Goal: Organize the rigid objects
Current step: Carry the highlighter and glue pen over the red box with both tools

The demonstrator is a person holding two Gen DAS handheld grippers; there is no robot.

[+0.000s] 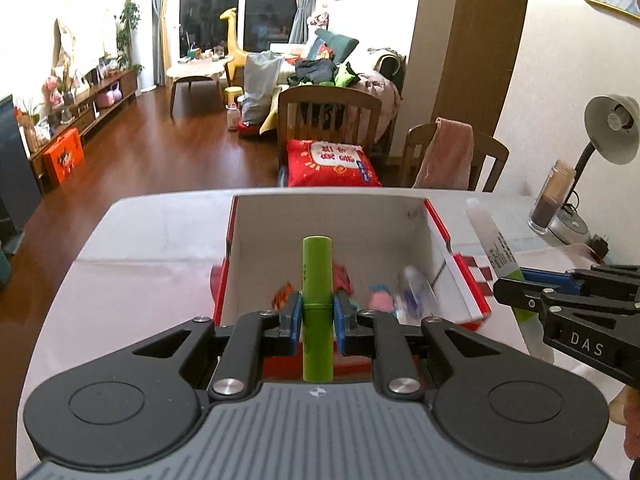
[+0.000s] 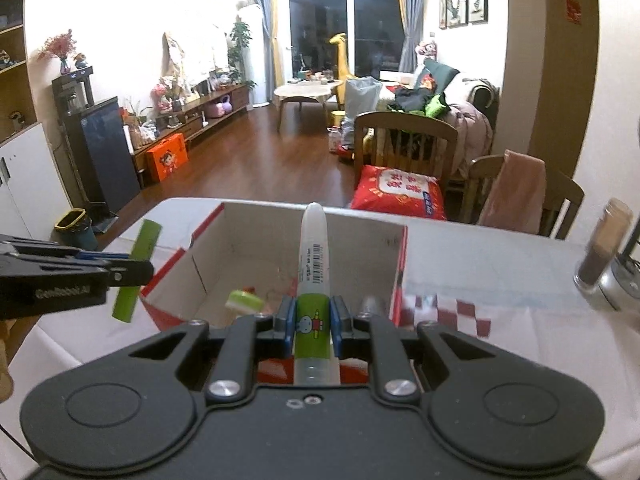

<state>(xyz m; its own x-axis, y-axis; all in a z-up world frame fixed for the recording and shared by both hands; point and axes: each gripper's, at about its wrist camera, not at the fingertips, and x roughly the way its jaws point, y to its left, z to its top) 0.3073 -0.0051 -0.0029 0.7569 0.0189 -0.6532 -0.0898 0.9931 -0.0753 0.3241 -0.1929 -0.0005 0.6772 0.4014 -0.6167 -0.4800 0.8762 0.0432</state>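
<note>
1. Box [image 1: 440, 232], red outside and white inside, sits open-topped on the white table [image 1: 132, 248]; it's the collection bin, so both grippers are held at its near edge.
2. Left gripper [image 1: 317, 314] pinches a green cylinder [image 1: 317, 280] at mid-body between blue pads [image 1: 293, 316]; the tube stands upright, its top over the box opening, likely so it drops straight in.
3. Right gripper [image 2: 313, 322] is clamped on a clear tube with green cartoon label [image 2: 313, 280], gripped on the label band, tip pointing forward over the box interior.
4. Already in the box: pink items [image 1: 380, 300], a clear bottle [image 1: 416, 288] and a small green-white cap [image 2: 244, 300]; some are blurred, so identity is unclear.
5. Judgement: both are at the release stage; next, open the jaws over the box, one at a time to avoid a clash.
6. Risk: the long tube may catch the box rim.
7. Lamp [image 1: 608, 128] and jar [image 1: 554, 196] stand well apart at the right, not involved.
</note>
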